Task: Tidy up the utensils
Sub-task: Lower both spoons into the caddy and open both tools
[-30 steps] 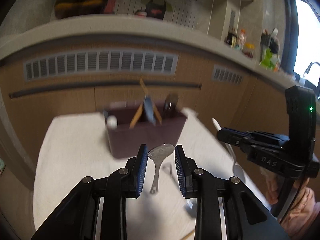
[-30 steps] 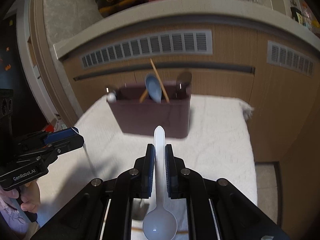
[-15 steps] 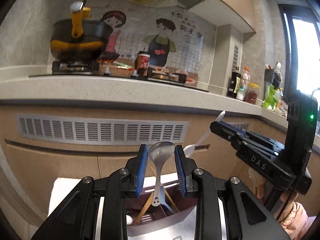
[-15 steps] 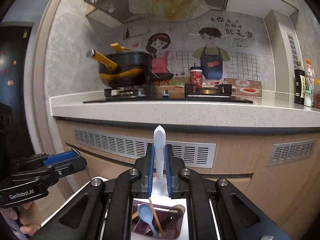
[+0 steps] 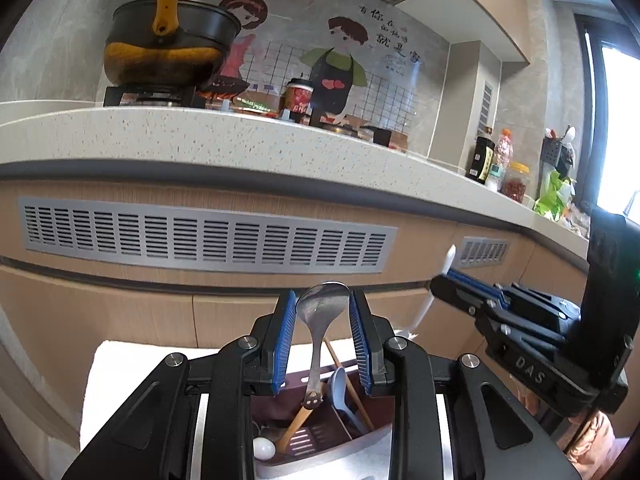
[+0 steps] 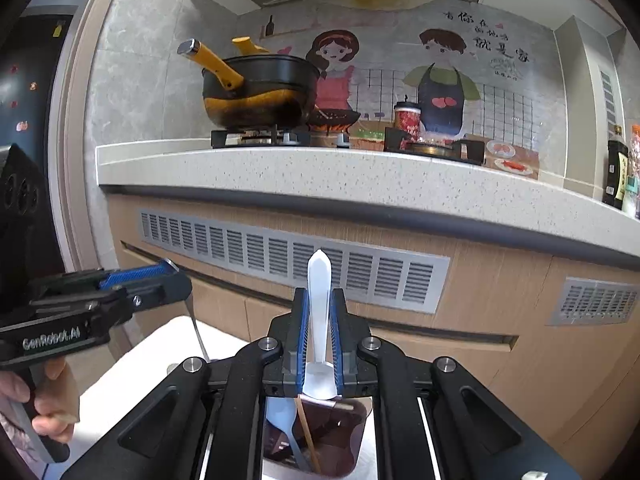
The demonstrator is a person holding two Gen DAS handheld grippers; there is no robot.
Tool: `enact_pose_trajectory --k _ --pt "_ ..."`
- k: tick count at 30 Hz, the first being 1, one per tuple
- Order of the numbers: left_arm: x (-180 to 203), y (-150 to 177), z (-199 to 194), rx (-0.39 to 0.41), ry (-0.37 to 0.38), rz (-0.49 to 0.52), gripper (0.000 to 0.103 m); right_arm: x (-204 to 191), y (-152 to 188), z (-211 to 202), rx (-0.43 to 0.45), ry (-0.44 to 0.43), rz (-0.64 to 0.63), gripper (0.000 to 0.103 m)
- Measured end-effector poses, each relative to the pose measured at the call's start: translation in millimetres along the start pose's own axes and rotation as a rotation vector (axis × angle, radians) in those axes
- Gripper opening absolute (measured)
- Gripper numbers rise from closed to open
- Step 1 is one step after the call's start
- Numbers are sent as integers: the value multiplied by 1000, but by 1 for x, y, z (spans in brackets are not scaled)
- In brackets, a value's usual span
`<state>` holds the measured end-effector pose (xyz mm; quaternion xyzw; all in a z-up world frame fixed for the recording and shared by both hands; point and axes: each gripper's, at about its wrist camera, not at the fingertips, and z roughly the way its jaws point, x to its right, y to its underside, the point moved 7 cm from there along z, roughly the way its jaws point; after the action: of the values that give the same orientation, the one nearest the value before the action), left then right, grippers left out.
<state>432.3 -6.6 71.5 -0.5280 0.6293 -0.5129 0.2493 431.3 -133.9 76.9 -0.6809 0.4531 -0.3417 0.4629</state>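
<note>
My left gripper (image 5: 322,300) is shut on a metal spoon (image 5: 318,320) by its bowl; the handle hangs down over the dark brown utensil holder (image 5: 320,436). The holder contains a blue spoon (image 5: 340,384), wooden chopsticks (image 5: 348,380) and a white round-ended utensil (image 5: 264,448). My right gripper (image 6: 319,300) is shut on a white plastic spoon (image 6: 319,320), handle pointing up, bowl down just above the holder (image 6: 340,436). The right gripper also shows at right in the left wrist view (image 5: 448,284); the left gripper shows at left in the right wrist view (image 6: 160,276).
The holder stands on a white cloth (image 5: 120,372) on a low table. Behind is a wooden cabinet front with a metal vent (image 5: 200,240) and a speckled counter (image 6: 360,176) carrying a black and yellow pot (image 6: 256,88) and bottles (image 5: 488,160).
Both grippers have risen and tilted up from facing the table, each carrying its spoon. They now hang over the holder, which has slid to the bottom of both views.
</note>
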Motion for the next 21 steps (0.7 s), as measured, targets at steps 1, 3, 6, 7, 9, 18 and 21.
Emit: enact_pose_trajectory --k 1,3,6,7,9,18,21 --pt "0 4 2 -10 -2 -1 29 0 5 3 -17 -5 -1 9" --pt "-1 11 8 -33 -4 -7 29 -1 16 8 -50 -16 2 9" --pt "-2 24 19 -82 0 -18 31 -4 36 21 -123 -55 13 10" --pt "-3 30 26 -113 -3 -24 35 -6 45 28 -173 -81 8 15" --pt "-6 44 35 -166 -6 -41 38 -9 63 41 -268 -107 -5 36" --pt "-8 90 0 -212 -84 -23 51 -3 99 3 -267 -24 -39 70" --pt "-7 112 -22 -244 -101 -26 56 -9 118 -22 -295 -26 -71 78"
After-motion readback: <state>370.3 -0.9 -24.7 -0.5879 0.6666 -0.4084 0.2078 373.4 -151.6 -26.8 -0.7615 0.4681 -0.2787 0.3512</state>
